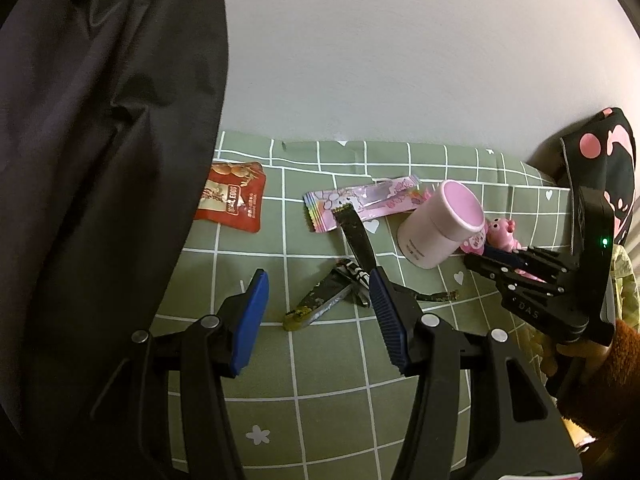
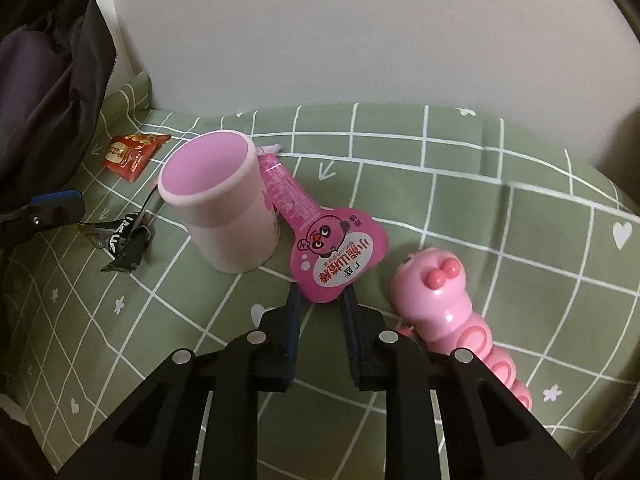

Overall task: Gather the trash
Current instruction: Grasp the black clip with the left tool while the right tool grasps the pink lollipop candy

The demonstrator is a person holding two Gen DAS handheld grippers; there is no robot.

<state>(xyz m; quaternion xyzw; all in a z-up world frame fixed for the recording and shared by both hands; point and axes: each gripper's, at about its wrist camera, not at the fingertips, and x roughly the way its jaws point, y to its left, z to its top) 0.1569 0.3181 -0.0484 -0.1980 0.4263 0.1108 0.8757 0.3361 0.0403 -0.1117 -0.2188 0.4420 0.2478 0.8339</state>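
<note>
My left gripper (image 1: 316, 292) is open above a torn dark wrapper (image 1: 320, 300) on the green checked cloth (image 1: 320, 384). A black strip wrapper (image 1: 356, 236) lies just beyond, with a pale pink wrapper (image 1: 360, 200) behind it and a red snack packet (image 1: 234, 200) to the far left. My right gripper (image 2: 322, 298) holds the near end of a bright pink candy wrapper (image 2: 328, 252) between its fingers, beside an open pink cup (image 2: 220, 204). The right gripper also shows in the left wrist view (image 1: 480, 258).
A black bag (image 1: 100, 160) fills the left side; it also shows in the right wrist view (image 2: 44, 92). A pink caterpillar toy (image 2: 444, 308) lies right of my right gripper. A white wall (image 1: 400, 60) stands behind the cloth. A dark spotted fabric (image 1: 600, 160) hangs at the right.
</note>
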